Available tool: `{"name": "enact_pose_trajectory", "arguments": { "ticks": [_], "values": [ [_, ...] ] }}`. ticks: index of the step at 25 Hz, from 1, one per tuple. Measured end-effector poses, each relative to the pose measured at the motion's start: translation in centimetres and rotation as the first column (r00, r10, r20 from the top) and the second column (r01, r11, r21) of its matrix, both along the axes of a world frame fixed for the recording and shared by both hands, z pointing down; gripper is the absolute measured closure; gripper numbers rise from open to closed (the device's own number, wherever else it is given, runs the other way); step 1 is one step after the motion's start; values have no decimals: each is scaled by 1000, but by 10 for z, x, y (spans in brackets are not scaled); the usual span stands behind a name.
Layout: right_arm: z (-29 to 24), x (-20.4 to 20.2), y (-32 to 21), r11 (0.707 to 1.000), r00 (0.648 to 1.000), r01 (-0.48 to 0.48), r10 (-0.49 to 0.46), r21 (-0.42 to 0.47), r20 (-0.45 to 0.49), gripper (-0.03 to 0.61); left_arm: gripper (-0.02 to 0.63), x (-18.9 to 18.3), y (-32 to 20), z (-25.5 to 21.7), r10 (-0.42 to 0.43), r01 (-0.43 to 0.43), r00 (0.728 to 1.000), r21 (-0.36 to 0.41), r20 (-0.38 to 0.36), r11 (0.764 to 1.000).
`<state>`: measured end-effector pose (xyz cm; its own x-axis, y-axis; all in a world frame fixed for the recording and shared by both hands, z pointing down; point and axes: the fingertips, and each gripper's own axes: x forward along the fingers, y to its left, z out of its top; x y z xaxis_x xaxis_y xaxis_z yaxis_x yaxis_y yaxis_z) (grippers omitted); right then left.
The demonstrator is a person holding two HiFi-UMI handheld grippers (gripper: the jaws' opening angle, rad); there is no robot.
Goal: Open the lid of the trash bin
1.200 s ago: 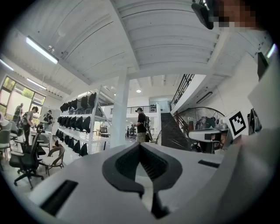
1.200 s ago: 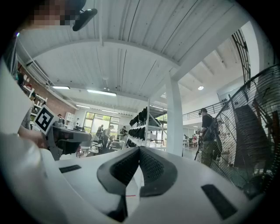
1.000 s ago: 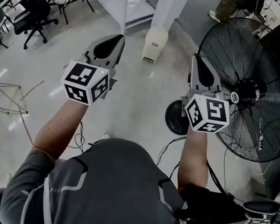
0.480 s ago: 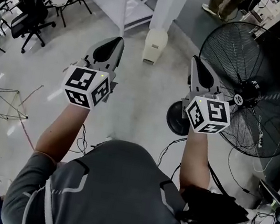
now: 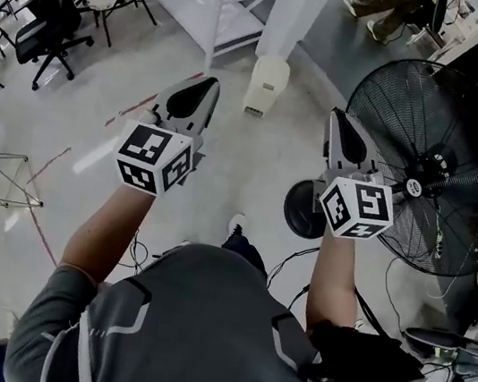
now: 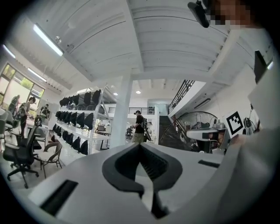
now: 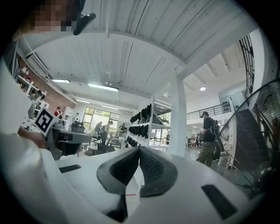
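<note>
Bin (image 5: 266,83) stands upright at 12 o'clock by the pillar (image 5: 297,5), ahead and between left gripper (image 5: 205,86) and right gripper (image 5: 334,115), both closed on nothing, left seemingly slightly nearer.

Left gripper (image 5: 203,89): at 11 o'clock from the torso, pointing to 12 o'clock, jaws closed together, nothing between. Right gripper (image 5: 335,118): at 1 o'clock, jaws likewise closed, empty. Left forearm (image 5: 108,223) and right forearm (image 5: 332,274) extended forward.
</note>
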<state>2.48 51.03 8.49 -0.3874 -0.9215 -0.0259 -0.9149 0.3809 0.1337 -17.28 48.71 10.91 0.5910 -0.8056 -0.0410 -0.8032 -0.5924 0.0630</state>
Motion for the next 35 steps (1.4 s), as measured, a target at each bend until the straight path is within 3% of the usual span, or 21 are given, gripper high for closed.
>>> {"name": "enact_pose_trajectory", "arguments": {
  "ticks": [5, 16, 26, 35],
  "values": [
    [3, -11, -40, 1000, 1000, 26, -26, 15, 17, 552, 606, -14, -29, 5, -33, 33, 999, 2, 16, 999],
    [-8, 0, -168, 996, 997, 70, -72, 49, 36, 552, 606, -8, -137, -9, -132, 131, 990, 15, 43, 991],
    [-2, 61, -269, 998, 999, 39, -40, 51, 24, 552, 606, 69, -256, 0, -92, 94, 994, -26, 56, 995],
    [-1, 115, -322, 998, 1000, 8, -9, 60, 7, 552, 606, 137, -332, 12, -43, 47, 997, -58, 68, 997]
  ]
}}
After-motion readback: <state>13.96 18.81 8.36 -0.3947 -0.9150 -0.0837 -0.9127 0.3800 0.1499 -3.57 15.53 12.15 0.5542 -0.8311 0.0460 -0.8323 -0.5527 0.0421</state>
